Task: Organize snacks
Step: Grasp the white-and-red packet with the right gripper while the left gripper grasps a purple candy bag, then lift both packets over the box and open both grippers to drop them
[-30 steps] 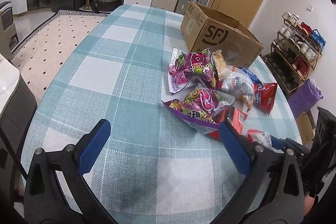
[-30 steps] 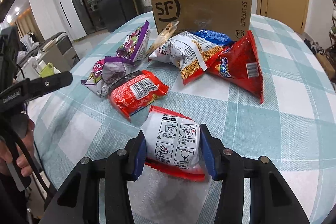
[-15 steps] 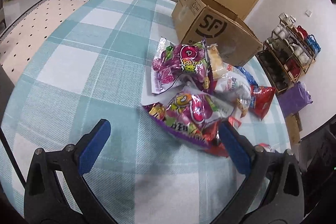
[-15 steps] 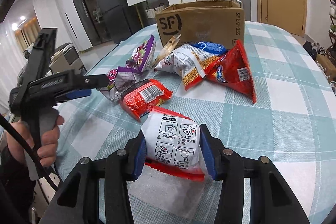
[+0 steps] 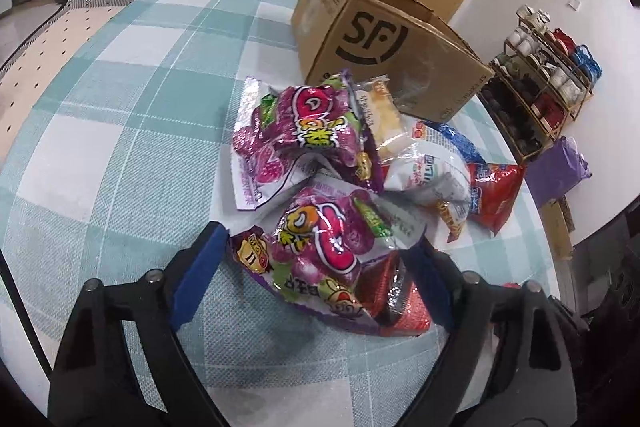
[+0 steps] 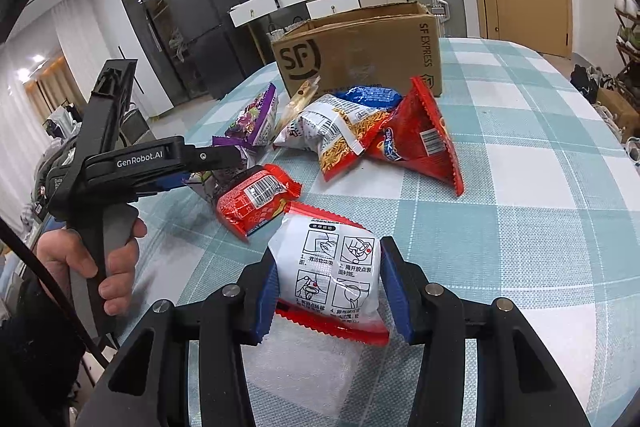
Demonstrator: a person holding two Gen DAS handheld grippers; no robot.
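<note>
Snacks lay heaped before the cardboard box (image 6: 360, 55). Right gripper (image 6: 328, 285) clenched the white packet (image 6: 332, 275). Left gripper (image 5: 316, 259) jaws, just closing, bracketed the purple bag (image 5: 320, 247), pads not yet pressing. Pickup step; next, finish closing, lift toward box.

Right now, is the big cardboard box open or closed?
Open. The cardboard box has no lid across its top; its rim edges show. Contents cannot be seen.

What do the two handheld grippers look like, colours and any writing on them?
Both the left gripper and right gripper are black plastic frames with silver rivets and blue pads on the jaws. The left one has a pistol-style handle, white "GenRobot.AI" lettering and a black cable.
</note>
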